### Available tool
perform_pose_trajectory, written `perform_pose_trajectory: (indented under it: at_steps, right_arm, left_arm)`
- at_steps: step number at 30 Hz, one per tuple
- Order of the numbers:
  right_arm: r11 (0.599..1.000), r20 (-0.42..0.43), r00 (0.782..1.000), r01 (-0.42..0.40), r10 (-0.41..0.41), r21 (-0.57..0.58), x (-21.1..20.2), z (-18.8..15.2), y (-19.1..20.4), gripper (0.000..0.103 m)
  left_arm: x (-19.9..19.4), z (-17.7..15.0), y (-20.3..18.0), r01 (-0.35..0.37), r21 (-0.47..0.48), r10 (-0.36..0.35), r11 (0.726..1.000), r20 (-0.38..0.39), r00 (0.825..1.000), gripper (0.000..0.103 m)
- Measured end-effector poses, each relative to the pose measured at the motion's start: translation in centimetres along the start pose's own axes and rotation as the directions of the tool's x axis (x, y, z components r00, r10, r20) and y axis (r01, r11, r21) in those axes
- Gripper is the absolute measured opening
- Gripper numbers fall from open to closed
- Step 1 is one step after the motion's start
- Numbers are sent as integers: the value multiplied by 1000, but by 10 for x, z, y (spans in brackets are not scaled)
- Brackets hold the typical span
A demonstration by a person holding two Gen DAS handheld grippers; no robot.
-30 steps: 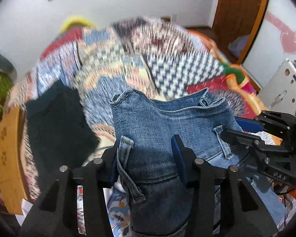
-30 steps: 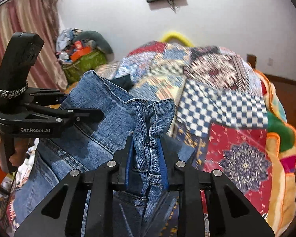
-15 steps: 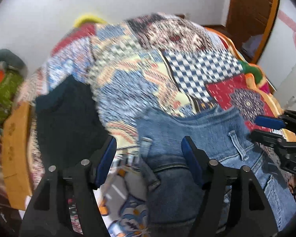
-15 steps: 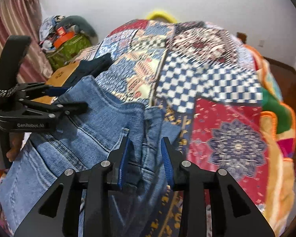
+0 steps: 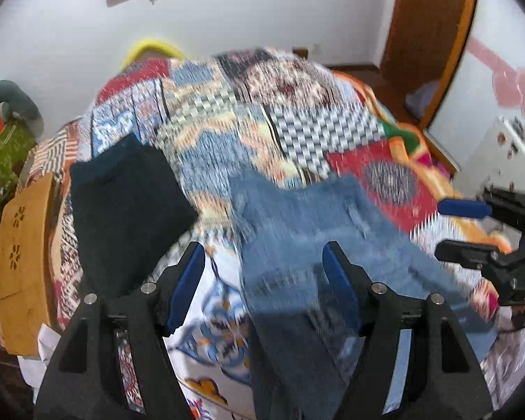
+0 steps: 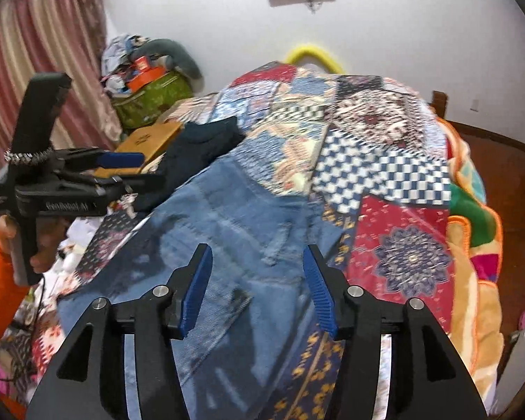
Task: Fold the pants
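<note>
Blue jeans [image 5: 311, 231] lie flat on the patchwork bedspread, waistband toward the far side; they also show in the right wrist view [image 6: 234, 231]. My left gripper [image 5: 264, 276] is open and empty, hovering above the jeans' left side. My right gripper [image 6: 257, 280] is open and empty above the jeans' right side. The right gripper shows at the right edge of the left wrist view [image 5: 472, 231]; the left gripper shows at the left of the right wrist view [image 6: 122, 171]. Both views are motion-blurred.
A folded dark garment [image 5: 122, 203] lies on the bed left of the jeans, also in the right wrist view [image 6: 199, 147]. A wooden headboard panel [image 5: 21, 255] edges the bed at left. A green bag with clutter [image 6: 150, 98] stands by the curtain.
Both grippers opened and let go of the jeans' waistband. The jeans dropped flat onto the bed, and both grippers drew back and up.
</note>
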State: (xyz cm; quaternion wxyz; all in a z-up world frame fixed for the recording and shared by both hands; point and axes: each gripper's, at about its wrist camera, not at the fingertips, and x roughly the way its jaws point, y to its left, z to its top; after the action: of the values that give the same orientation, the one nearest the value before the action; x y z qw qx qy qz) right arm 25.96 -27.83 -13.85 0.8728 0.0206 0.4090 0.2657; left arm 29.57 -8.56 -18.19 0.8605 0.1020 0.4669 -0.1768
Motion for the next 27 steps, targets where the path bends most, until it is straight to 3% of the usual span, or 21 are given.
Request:
perform_pose_trajectory:
  at_steps: [3,6,10,13,15,18,24,27]
  right_arm:
    - [1000,-71,997,-9,8,-17,22,-14,6,51]
    - [1000,-194,981,-9,6,-15,59,-38,3,50]
    - [1000,-164,986,-1,3,15,47,-46,-4,51]
    - [998,-167,985,55,-53,10,34,-52,-5,51]
    - [998,-162,985,56,-54,11,24,-56,-4,51]
    - [999,-136,990,36,-31,31,6,-61,1,53]
    - [999,-123,992,-13,18,42,-5,-78,21,54]
    - [999,-135,991,-7,12,41,2,-90,27,54]
  left_arm:
    - [29,-24,-7,-88,68,93,994,-85,992,73]
    - [34,-38,2,-77,74,82,994,-76,994,76]
    - [15,-41,20,-128,35,130,991,-65,989,75]
    - [-2,-50,35,-104,-33,101,994,-81,992,72]
    - [-19,-62,37,-37,-59,33,998,-72,997,72]
    - [-40,-82,28,19,-52,-22,998,-59,998,72]
    - [-46,-120,3,41,-17,-42,999,-105,994,72]
    - [-49,-126,-1,66,-40,-69,997,-88,994,59]
